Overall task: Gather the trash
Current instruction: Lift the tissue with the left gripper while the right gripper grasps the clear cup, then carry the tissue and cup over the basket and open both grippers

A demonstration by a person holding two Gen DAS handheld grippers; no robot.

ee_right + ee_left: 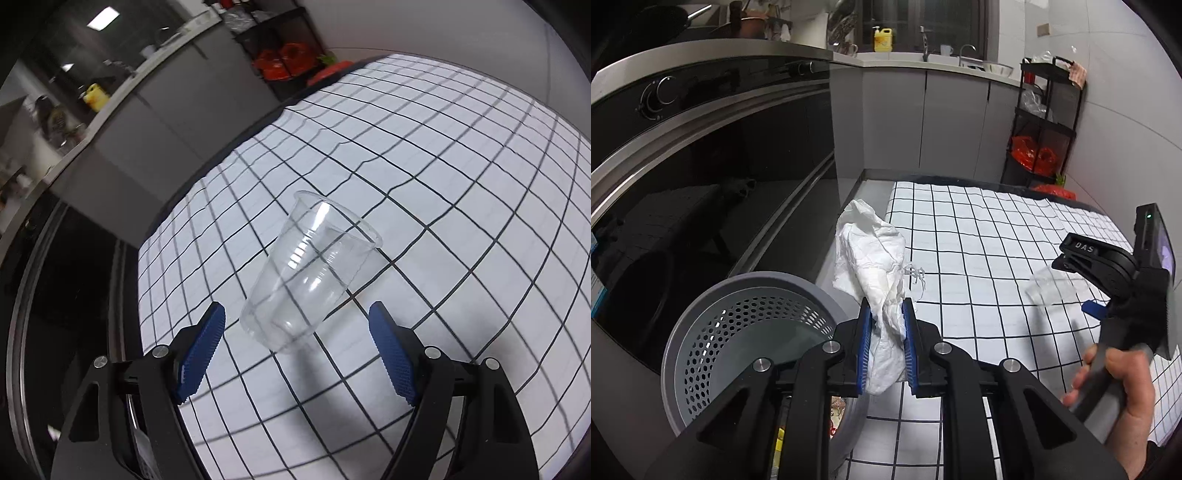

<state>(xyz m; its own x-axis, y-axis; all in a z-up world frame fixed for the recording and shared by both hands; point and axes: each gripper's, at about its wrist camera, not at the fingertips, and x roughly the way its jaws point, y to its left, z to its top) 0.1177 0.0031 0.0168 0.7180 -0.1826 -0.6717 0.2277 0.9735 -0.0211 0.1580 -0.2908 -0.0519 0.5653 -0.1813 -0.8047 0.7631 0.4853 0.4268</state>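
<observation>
Leftmost, the bin point(746, 332) stands beside the table point(997, 258), mouth open, likely so trash can be dropped straight in. Just right of it, the left gripper point(886, 345) is clamped on a crumpled tissue point(875, 273), held above the table's edge near the bin and angled downward. Further right, the right gripper point(295, 354), a hand point(1123, 398) on its handle, tilts steeply down with its jaws wide apart around a clear cup point(310, 273) lying on the cloth, not touching it.

A home kitchen: built-in oven point(701, 155), counter with sink tap point(966, 50), and dish soap bottle point(882, 40).
</observation>
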